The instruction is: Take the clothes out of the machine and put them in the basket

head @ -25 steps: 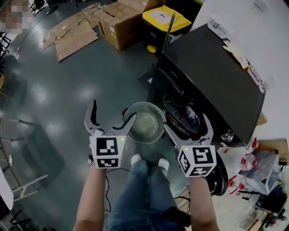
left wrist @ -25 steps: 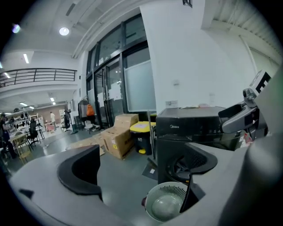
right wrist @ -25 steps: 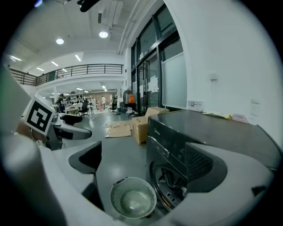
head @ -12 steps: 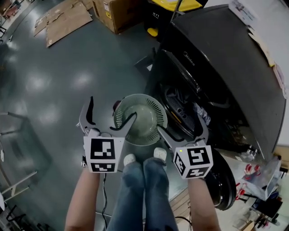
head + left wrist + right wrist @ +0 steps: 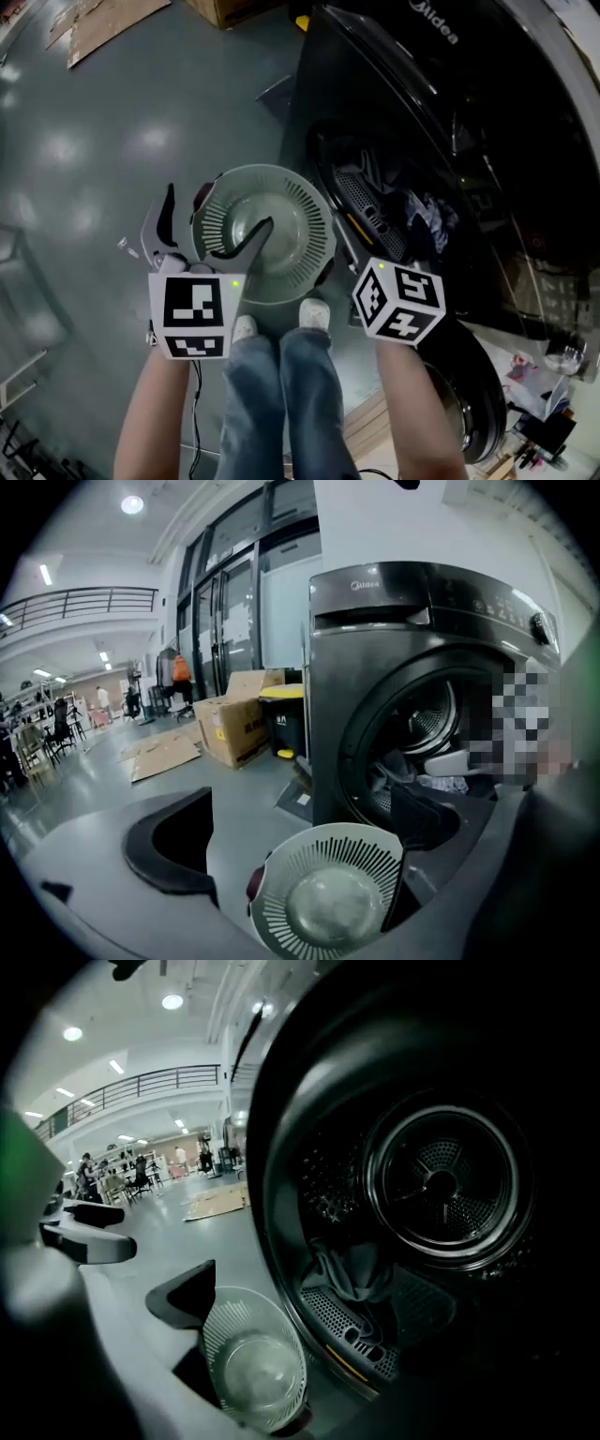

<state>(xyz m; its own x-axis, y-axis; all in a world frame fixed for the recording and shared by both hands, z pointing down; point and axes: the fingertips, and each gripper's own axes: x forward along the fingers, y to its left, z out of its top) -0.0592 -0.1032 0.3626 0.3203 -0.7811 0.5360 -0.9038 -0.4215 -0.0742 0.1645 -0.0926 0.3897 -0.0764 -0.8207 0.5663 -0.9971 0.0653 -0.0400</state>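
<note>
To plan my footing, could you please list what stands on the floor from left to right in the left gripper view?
From the left: flattened cardboard → cardboard box → yellow-lidded bin → washing machine.

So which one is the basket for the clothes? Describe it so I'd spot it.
Find the big dark washing machine, standing open. On the floor right in front of it stands a round, pale basket, empty, with slotted sides, unlike the brown, square cardboard boxes beyond.
</note>
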